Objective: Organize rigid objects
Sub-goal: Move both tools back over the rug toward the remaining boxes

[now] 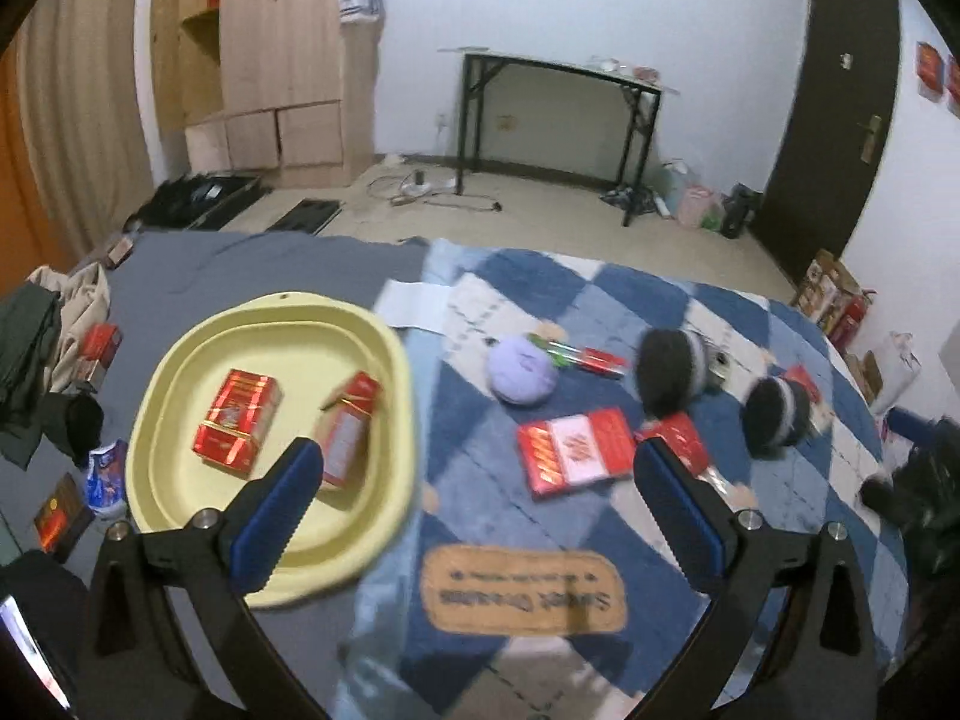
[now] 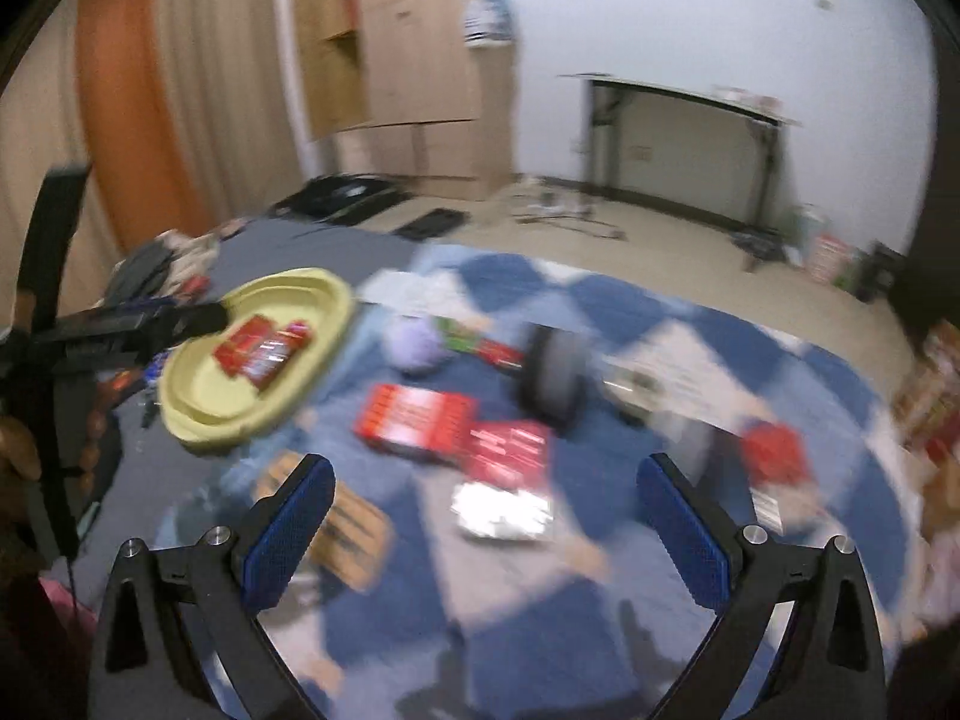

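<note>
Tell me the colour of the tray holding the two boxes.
Pale yellow tray; the two boxes in it are red and gold. Clearest in the left wrist view.

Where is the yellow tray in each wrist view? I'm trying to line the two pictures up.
Left wrist view: the yellow tray lies left of centre on the grey sheet, with two red boxes in it, behind the left gripper's left finger.
Right wrist view: the tray is at mid-left, smaller and blurred, with red boxes in it.
Shared landmark: the purple ball on the checked blanket, just right of the tray.
</note>
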A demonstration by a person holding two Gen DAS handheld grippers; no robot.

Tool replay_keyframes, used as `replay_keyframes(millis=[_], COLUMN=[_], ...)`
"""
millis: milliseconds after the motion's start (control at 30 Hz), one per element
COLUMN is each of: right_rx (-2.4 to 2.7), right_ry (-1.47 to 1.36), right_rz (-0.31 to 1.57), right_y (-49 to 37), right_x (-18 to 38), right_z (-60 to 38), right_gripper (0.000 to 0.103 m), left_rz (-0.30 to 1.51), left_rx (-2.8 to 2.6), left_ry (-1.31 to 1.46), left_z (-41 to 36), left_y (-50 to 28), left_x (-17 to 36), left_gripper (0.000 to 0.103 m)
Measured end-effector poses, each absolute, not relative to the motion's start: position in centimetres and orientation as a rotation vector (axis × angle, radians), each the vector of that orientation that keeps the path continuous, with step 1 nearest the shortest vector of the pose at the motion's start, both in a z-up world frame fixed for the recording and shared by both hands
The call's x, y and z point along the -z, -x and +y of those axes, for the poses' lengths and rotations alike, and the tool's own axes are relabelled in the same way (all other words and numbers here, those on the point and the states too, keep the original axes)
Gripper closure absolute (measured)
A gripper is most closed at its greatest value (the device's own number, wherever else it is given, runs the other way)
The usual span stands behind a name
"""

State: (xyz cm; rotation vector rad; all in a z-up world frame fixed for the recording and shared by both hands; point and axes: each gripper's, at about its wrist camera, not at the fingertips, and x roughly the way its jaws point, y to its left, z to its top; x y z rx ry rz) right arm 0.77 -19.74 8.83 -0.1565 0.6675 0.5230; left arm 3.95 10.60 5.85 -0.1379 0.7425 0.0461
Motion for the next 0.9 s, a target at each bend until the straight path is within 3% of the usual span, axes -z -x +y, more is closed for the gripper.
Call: replay_keyframes(millis=[133,267,900], right_rx=[-0.414,-0.340,-0.231], right_ry=[0.118,0.020,-0.057], right_rz=[0.661,0.620,0.645], right_y=[2.6,6.6,4.4], right_x=[-9.1,-7.6,-5.3], right_z=[-24.5,-30.0,-32.8], right_gripper=[0.000,0.000,0.000], left_rz=[0.788,0.814,0.889], left_rx=[-0.033,-0.053,-0.116], left_ry=[0.234,0.152,0.234], left_z=[8.5,5.1,5.7], left_y=[-2.7,-1.3,-0.7], left_x=[-4.4,-3.0,-0.4], left_gripper=[0.000,0.000,0.000])
